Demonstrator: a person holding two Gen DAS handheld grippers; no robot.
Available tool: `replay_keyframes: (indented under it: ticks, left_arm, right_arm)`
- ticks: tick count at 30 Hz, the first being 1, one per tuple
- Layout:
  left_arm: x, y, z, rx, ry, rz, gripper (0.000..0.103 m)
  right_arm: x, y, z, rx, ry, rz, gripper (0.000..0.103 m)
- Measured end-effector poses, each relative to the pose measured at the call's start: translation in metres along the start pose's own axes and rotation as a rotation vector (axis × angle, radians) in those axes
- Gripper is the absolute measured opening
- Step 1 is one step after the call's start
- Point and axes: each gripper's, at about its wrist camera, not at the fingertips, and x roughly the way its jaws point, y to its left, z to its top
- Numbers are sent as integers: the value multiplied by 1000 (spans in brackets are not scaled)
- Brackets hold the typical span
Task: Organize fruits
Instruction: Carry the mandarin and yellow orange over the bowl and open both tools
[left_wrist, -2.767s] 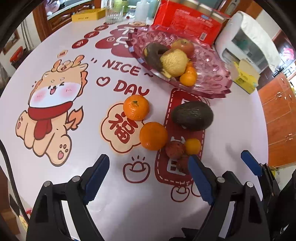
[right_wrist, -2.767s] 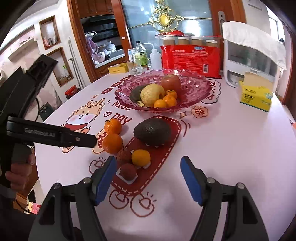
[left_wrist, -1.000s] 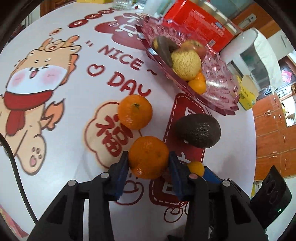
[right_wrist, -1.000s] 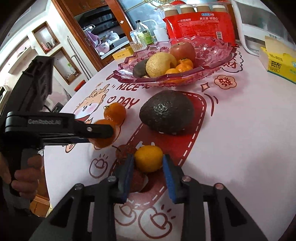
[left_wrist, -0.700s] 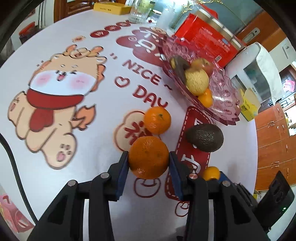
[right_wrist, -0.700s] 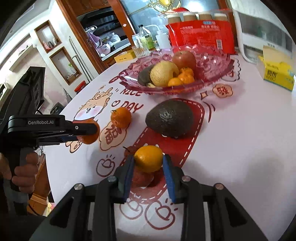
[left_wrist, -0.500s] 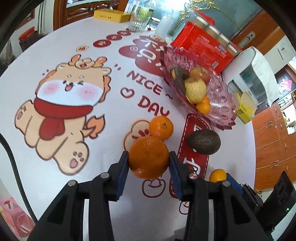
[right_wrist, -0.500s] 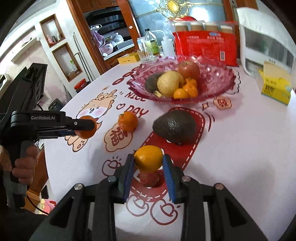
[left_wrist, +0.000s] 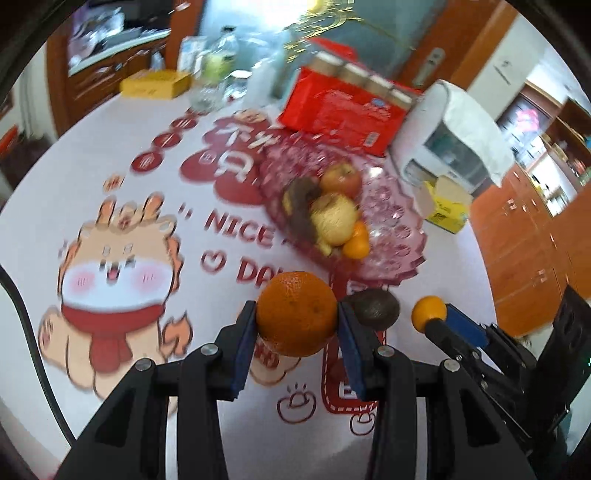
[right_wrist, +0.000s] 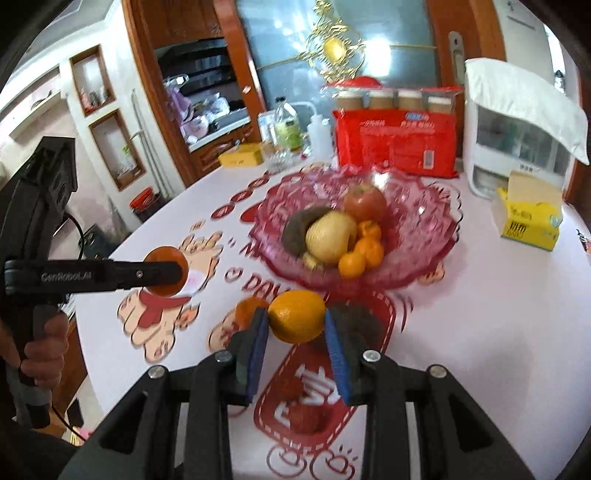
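Since the earlier frames, both grippers have risen from the tablecloth (left_wrist: 122, 177) with their fruit, so the table now lies further below each camera. Left gripper (left_wrist: 297, 325): blue pads clamped on a large orange (left_wrist: 296, 314), held clear of the cloth. Right gripper (right_wrist: 296, 316): pads clamped on a small yellow-orange citrus (right_wrist: 296, 315), likewise off the table; in the left wrist view the same citrus (left_wrist: 428, 314) shows at the tip of the right gripper (left_wrist: 437, 321), to the right of the large orange. A hand (right_wrist: 40, 343) grips the left tool's handle at the left edge of the right wrist view.

Remaining on the cloth: a dark avocado (left_wrist: 375, 307), seen just beyond the left gripper's right pad; a second orange (right_wrist: 247, 310), partly hidden behind the right gripper's left pad; and at least one reddish, rough-skinned fruit (right_wrist: 306, 417) on the red printed panel, possibly a lychee, though blur prevents a firm reading.

The pink glass bowl (right_wrist: 421, 221) stands further back, holding an apple (right_wrist: 365, 202), a pale round fruit (right_wrist: 330, 234), a dark fruit (right_wrist: 297, 230) and several small oranges (right_wrist: 360, 253). Behind it stand a red package (right_wrist: 395, 142) and a white appliance (right_wrist: 517, 136), with a yellow box (right_wrist: 528, 218) at the right.
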Motion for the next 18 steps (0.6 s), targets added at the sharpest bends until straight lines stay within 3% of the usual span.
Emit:
replay_keyframes:
  ticks: [10, 18]
  left_arm:
    - [1, -29, 62, 172, -48, -75, 41]
    - [35, -51, 82, 256, 3, -144, 41]
  right_arm:
    - [7, -15, 43, 31, -69, -112, 32]
    - [20, -44, 60, 117, -76, -210, 32]
